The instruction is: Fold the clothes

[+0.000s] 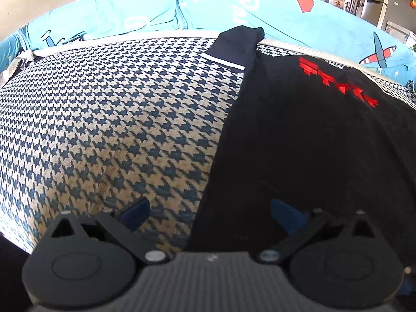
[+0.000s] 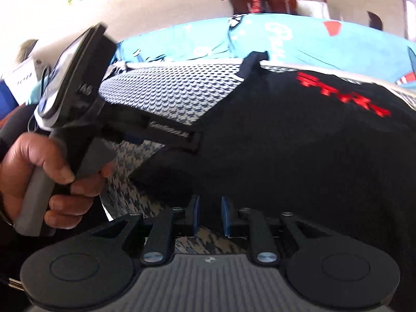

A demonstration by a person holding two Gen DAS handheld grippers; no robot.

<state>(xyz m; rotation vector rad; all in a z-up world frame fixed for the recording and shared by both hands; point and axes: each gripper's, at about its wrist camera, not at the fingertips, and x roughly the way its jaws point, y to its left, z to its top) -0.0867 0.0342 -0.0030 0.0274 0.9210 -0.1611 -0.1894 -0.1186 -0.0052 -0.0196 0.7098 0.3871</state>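
Two grippers work over one black garment [image 1: 299, 143] spread on a houndstooth cushion [image 1: 104, 119]; no container of any kind shows in either view. Landmark for places: the red lettering [image 1: 338, 80] printed on the garment. Garment lies flat on the cushion, long axis running from the near edge by the cameras up toward the far edge, where the lettering sits. Beyond the lettering and to its left a narrow dark sleeve or strap end [image 1: 239, 44] with a white band points away, its tip lapping over the cushion's pale piping onto the turquoise printed sheet [image 1: 156, 10]. Garment's left edge runs diagonally, bare houndstooth to the left of it. Left gripper [image 1: 210, 213] hangs well short of the lettering, on the near side, straddling that left edge: fingers spread wide, left blue pad [image 1: 135, 212] over houndstooth, right pad [image 1: 286, 215] over black cloth, nothing held. Right gripper [image 2: 210, 214], also near side of the lettering, has its blue pads [image 2: 196, 214] drawn close with a narrow gap; black cloth lies just beyond the tips, houndstooth shows below them, and whether any fabric is pinched cannot be told. In the right wrist view a hand [image 2: 39, 171] grips the left gripper's grey handle, far left of the lettering.
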